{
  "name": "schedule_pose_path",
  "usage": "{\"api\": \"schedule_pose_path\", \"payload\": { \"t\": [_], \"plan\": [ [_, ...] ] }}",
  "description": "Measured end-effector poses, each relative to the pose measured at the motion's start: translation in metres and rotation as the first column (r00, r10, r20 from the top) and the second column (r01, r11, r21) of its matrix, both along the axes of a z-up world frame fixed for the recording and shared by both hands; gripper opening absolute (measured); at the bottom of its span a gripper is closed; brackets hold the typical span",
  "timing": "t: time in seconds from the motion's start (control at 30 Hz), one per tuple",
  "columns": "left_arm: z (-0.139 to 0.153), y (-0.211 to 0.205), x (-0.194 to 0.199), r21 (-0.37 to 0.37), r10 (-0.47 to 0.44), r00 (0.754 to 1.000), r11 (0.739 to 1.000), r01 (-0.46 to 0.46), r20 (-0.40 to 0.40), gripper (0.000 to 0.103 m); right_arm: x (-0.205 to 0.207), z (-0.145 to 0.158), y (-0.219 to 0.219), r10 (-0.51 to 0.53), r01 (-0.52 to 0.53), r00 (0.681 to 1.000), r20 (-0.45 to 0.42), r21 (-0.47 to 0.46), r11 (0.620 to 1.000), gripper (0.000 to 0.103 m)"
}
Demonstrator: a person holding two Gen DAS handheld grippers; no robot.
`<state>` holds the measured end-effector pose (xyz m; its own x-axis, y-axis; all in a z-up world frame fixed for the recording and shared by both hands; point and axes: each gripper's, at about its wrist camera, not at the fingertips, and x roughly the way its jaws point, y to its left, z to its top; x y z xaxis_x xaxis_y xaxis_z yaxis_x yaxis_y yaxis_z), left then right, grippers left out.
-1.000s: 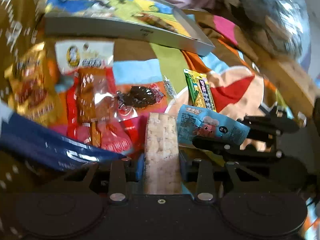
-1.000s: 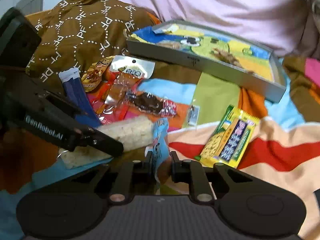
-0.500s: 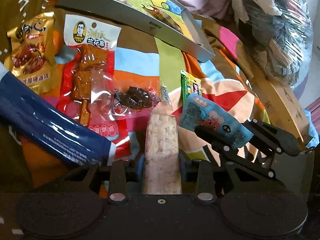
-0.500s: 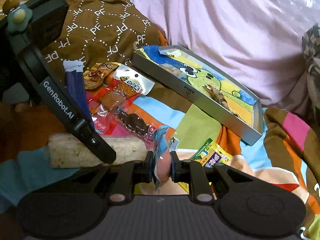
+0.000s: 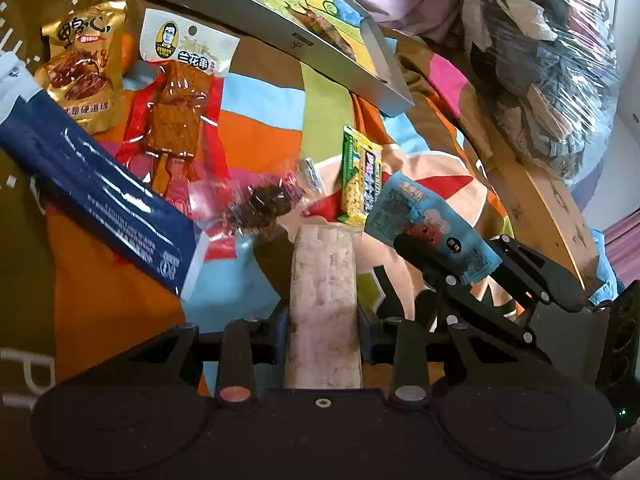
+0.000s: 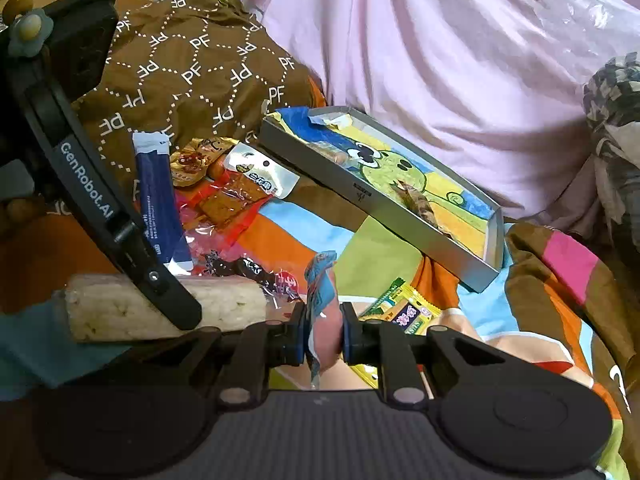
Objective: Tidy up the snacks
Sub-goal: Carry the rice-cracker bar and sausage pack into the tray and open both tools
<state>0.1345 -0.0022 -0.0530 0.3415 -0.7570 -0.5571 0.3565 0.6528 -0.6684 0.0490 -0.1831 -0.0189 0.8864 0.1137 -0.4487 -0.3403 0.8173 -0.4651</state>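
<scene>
The left gripper [image 5: 323,312] squeezes the rice bar [image 5: 324,304] and the right gripper [image 6: 325,338] pinches the blue pack [image 6: 320,280], both lifted over the blanket [image 6: 400,256], likely so they can go into the tray [image 6: 360,196] nearby.

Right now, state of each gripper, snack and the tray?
Left gripper: shut on rice bar, held off the blanket.
Right gripper: shut on blue packet.
Tray: open, tilted on the bedding, one small snack inside.
Navy stick pack: lying loose.
Yellow-green bar: lying loose, sealed.
Tofu skewer pack: lying flat, sealed.
Gold packet: lying, sealed.
</scene>
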Motion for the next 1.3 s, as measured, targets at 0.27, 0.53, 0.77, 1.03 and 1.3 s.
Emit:
{"api": "schedule_pose_path", "payload": {
  "t": [0.27, 0.53, 0.77, 1.03, 1.3],
  "plan": [
    [0.016, 0.0, -0.014, -0.036, 0.041, 0.997, 0.999, -0.038, 0.063, 0.036, -0.011, 0.011, -0.007, -0.004, 0.004, 0.999, 0.047, 0.009, 1.0, 0.019],
    [0.049, 0.002, 0.009, -0.021, 0.214, 0.955, 0.977, -0.214, 0.204, 0.036, 0.012, 0.022, -0.017, -0.006, 0.007, 0.997, 0.075, -0.004, 1.0, 0.019],
    [0.084, 0.0, 0.075, -0.052, 0.335, 0.902, 0.941, -0.334, 0.273, 0.036, 0.067, 0.045, -0.023, 0.017, -0.011, 0.992, 0.125, -0.05, 0.999, 0.019],
    [0.118, -0.007, 0.158, -0.012, 0.372, 0.859, 0.92, -0.393, 0.351, 0.036, 0.16, 0.058, -0.002, 0.05, -0.022, 0.98, 0.191, -0.142, 0.99, 0.019],
    [0.116, 0.009, 0.211, 0.071, 0.39, 0.851, 0.895, -0.44, 0.352, 0.036, 0.236, 0.054, 0.027, 0.017, -0.005, 0.991, 0.131, -0.09, 0.996, 0.019]
  ]
}}
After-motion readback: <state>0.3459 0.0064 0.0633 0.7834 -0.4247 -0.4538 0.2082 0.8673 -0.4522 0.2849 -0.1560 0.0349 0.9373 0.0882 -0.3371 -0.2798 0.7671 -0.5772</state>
